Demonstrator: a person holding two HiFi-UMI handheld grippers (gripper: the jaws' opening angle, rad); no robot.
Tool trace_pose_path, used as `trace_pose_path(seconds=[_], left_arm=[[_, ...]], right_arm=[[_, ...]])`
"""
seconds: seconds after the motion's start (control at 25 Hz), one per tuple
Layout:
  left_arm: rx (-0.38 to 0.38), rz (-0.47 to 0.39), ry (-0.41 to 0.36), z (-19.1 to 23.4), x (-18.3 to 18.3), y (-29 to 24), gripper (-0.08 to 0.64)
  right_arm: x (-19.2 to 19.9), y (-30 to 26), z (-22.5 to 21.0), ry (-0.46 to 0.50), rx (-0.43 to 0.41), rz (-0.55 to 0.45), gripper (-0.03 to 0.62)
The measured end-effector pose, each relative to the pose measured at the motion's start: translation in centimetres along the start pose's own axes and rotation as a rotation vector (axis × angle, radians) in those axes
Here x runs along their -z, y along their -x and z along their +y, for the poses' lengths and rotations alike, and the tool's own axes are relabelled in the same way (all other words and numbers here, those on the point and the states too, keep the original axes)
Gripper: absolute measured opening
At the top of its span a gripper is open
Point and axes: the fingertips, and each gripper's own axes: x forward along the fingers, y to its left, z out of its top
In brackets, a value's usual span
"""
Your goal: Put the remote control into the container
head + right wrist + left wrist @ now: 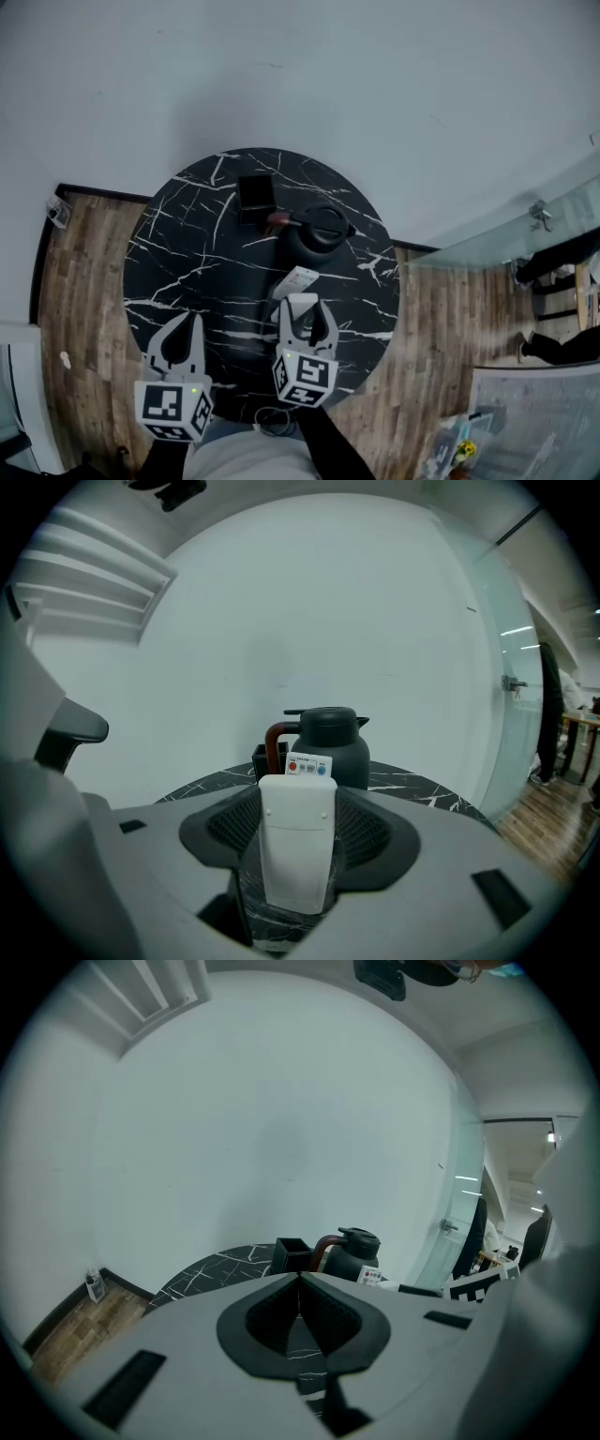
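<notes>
A white remote control (297,850) stands between the jaws of my right gripper (297,803), back face towards the camera, and the jaws are shut on it. In the head view that gripper (302,314) is over the near middle of the round black marble table (178,253). A second white remote (296,279) with coloured buttons (307,766) lies just beyond it. The black square container (255,197) stands open at the far side, also in both gripper views (260,758) (292,1253). My left gripper (187,323) hangs over the table's near left, shut and holding nothing (300,1281).
A black thermos jug (319,230) with a reddish handle stands right of the container, between it and the remotes (327,742). A coiled cable (274,422) lies at the table's near edge. White wall behind, wood floor (80,281) around, a glass partition (525,234) at right.
</notes>
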Motion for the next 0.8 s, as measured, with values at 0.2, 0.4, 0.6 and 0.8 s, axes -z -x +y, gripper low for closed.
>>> trace_pose_path(seconds=[0.2,0.4,0.6,0.8], left_arm=[[-0.003,-0.003,-0.004,-0.5,0.0,0.3,0.009],[-0.008,-0.004,-0.007,-0.9,0.0,0.6,0.009],[-0.012,-0.011,-0.009,-1.6,-0.1,0.8,0.009],[-0.011,-0.025,-0.017,-2.6,-0.4,1.0,0.009]], right_arm=[[0.8,0.1,-0.1,0.009,0.001,0.037,0.253],[1.9,0.1,-0.2,0.003,-0.023,0.08,0.253],[1.3,0.1,0.8,0.073,-0.087,0.035,0.253],[-2.7,2.0,0.0,0.086,-0.082,-0.094,0.253]])
